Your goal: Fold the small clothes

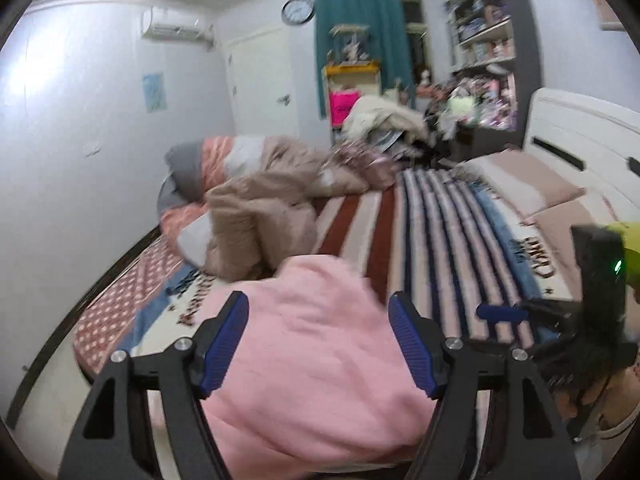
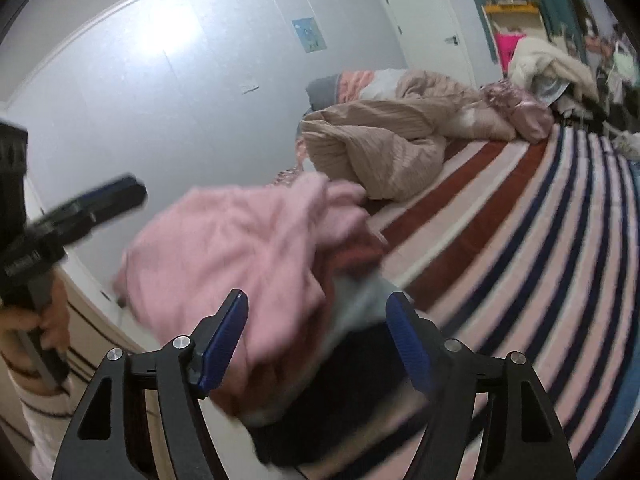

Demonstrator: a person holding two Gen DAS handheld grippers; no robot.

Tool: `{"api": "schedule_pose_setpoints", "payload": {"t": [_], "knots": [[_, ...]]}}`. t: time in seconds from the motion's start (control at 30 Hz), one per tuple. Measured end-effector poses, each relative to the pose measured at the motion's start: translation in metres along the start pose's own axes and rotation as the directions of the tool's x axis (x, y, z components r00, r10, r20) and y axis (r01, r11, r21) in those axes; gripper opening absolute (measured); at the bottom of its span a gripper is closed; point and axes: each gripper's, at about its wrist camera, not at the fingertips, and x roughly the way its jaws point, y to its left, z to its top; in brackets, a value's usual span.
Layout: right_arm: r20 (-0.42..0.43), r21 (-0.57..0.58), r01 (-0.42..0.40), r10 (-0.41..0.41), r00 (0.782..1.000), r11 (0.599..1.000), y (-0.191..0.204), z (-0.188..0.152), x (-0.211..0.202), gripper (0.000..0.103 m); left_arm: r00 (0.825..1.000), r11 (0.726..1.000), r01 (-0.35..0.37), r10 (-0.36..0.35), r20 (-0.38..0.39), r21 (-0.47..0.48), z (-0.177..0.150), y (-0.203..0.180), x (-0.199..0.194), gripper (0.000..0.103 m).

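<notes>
Both the left hand-held gripper (image 1: pixel 318 344) and right hand-held gripper (image 2: pixel 316 340) hang open, gripping nothing, above the soft pink fleece garment (image 1: pixel 304 360) on the striped bed (image 1: pixel 440 240), so a fold seems just released; next, re-grip an edge.

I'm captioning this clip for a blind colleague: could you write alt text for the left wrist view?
The left gripper hangs open over a pink garment lying on a striped bedspread, its blue-padded fingers apart and gripping nothing. The right gripper shows at the right edge; a rumpled beige blanket lies further back.
</notes>
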Motion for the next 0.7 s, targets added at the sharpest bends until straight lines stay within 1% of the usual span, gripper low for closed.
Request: {"api": "schedule_pose_setpoints", "payload": {"t": [0.07,0.17,0.2,0.27,0.3,0.4,0.47,0.5,0.53,0.57,0.6,0.63,0.67,0.7], "knots": [[0.023,-0.01,0.019,-0.019,1.0,1.0,-0.006,-0.024,-0.02,0.068,0.998,1.0,0.026,-0.026,0.049,0.0,-0.012,-0.022,-0.011,0.075],[0.074,-0.018,0.072,-0.07,0.995,0.997,-0.018,-0.064,-0.062,0.068,0.992,0.998,0.055,-0.054,0.116,-0.005,-0.035,-0.062,-0.023,0.075],[0.096,-0.025,0.11,-0.107,0.99,0.994,-0.022,-0.081,-0.08,0.068,0.99,0.999,0.054,-0.053,0.133,-0.005,-0.041,-0.072,-0.025,0.075],[0.128,-0.031,0.169,-0.164,0.978,0.985,-0.027,-0.102,-0.105,0.068,0.984,0.999,0.051,-0.048,0.173,-0.011,-0.059,-0.099,-0.031,0.08],[0.147,-0.03,0.21,-0.204,0.968,0.977,-0.03,-0.116,-0.122,0.068,0.981,0.999,0.052,-0.048,0.188,-0.015,-0.065,-0.108,-0.031,0.085],[0.192,-0.035,0.298,-0.286,0.939,0.954,-0.031,-0.143,-0.157,0.069,0.971,0.996,0.082,-0.069,0.23,-0.045,-0.089,-0.141,-0.034,0.087],[0.23,-0.036,0.369,-0.352,0.907,0.929,-0.03,-0.162,-0.18,0.072,0.965,0.993,0.1,-0.082,0.249,-0.06,-0.1,-0.159,-0.034,0.091],[0.24,-0.034,0.39,-0.371,0.897,0.92,-0.029,-0.167,-0.187,0.075,0.962,0.993,0.101,-0.081,0.26,-0.063,-0.105,-0.167,-0.036,0.1],[0.256,-0.028,0.424,-0.403,0.879,0.905,-0.028,-0.176,-0.198,0.077,0.958,0.993,0.104,-0.085,0.276,-0.057,-0.11,-0.177,-0.037,0.102],[0.265,-0.024,0.441,-0.42,0.868,0.897,-0.027,-0.181,-0.203,0.077,0.954,0.993,0.109,-0.091,0.285,-0.048,-0.114,-0.185,-0.038,0.102],[0.277,-0.021,0.459,-0.436,0.856,0.888,-0.026,-0.186,-0.21,0.08,0.952,0.993,0.113,-0.097,0.292,-0.04,-0.118,-0.193,-0.039,0.102],[0.288,-0.017,0.476,-0.451,0.844,0.879,-0.025,-0.192,-0.215,0.086,0.95,0.993,0.115,-0.099,0.297,-0.036,-0.121,-0.2,-0.041,0.102],[0.299,-0.013,0.491,-0.465,0.833,0.871,-0.025,-0.198,-0.222,0.089,0.948,0.993,0.114,-0.099,0.303,-0.034,-0.123,-0.206,-0.042,0.102],[0.312,-0.009,0.509,-0.481,0.819,0.861,-0.024,-0.203,-0.228,0.095,0.945,0.993,0.116,-0.099,0.313,-0.036,-0.125,-0.212,-0.044,0.102]]}}
